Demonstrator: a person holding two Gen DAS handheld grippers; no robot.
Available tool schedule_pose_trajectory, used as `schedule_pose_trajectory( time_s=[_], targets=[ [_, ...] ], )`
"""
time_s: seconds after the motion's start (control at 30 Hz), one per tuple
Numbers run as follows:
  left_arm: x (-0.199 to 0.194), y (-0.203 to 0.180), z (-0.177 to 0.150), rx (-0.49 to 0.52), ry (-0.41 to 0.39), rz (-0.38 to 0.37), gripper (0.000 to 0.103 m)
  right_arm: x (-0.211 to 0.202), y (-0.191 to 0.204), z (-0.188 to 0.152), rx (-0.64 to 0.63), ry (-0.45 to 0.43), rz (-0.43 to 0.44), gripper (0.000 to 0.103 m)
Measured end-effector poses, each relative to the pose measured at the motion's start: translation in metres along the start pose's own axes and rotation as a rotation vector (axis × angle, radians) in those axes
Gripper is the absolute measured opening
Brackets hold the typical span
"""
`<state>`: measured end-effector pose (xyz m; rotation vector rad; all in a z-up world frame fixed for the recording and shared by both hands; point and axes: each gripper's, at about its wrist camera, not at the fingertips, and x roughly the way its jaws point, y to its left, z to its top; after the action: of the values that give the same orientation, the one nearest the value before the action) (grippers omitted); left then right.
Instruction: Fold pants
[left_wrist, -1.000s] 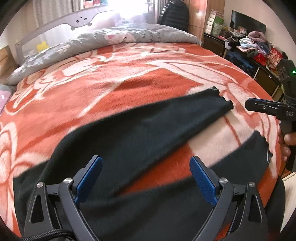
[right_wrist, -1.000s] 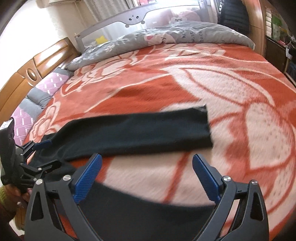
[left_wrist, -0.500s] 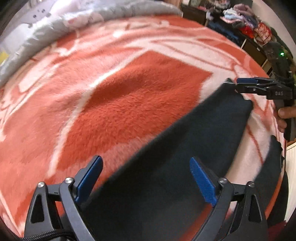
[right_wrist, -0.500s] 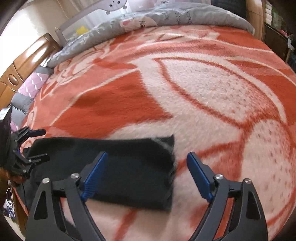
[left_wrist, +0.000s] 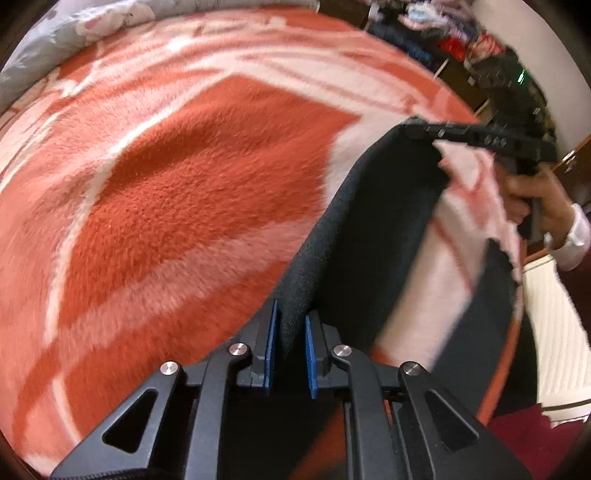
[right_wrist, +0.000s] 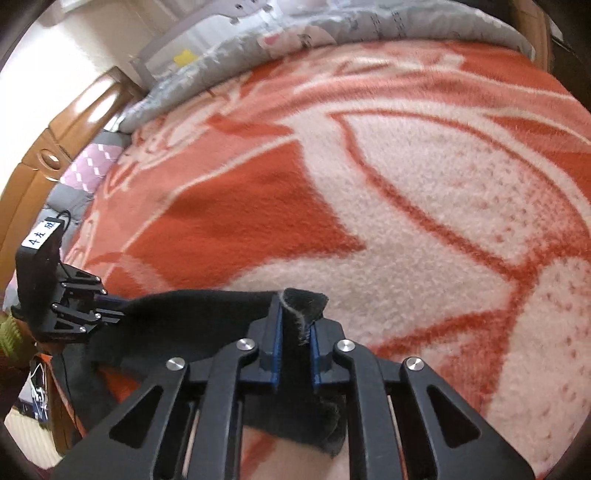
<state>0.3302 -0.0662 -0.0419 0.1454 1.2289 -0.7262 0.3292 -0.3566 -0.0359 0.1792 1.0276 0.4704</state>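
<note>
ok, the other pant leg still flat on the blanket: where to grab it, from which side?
Take the flat leg at its hem end, the ragged edge near the right hand. Come in low along the blanket from beyond that open edge, one finger slid under. It lies flat, so only an edge offers a pinch. Both grippers now clamp the far leg: left, right.
</note>
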Motion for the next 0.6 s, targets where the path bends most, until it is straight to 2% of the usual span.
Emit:
schedule_pose_trajectory(
  time_s=[0.17,0.3,0.43,0.53,0.6],
  targets=[
    [-0.029,-0.032,-0.036,-0.013,-0.077,-0.015,0.011,-0.035,0.005,-0.027,-0.068,-0.050,0.052,0.012],
    [-0.034,-0.069,-0.058,0.001,-0.097,-0.007,0.011,-0.057,0.007,-0.062,-0.102,-0.053,0.068,0.012],
    [-0.041,-0.095,-0.089,-0.005,-0.109,-0.015,0.011,-0.072,0.013,-0.092,-0.146,-0.044,0.041,0.012],
    [-0.045,-0.110,-0.106,-0.017,-0.119,-0.050,0.005,-0.083,0.016,-0.111,-0.166,-0.043,0.024,0.011],
    [-0.048,-0.123,-0.117,-0.019,-0.135,-0.081,0.005,-0.090,0.021,-0.123,-0.180,-0.046,0.004,0.010]
  ],
)
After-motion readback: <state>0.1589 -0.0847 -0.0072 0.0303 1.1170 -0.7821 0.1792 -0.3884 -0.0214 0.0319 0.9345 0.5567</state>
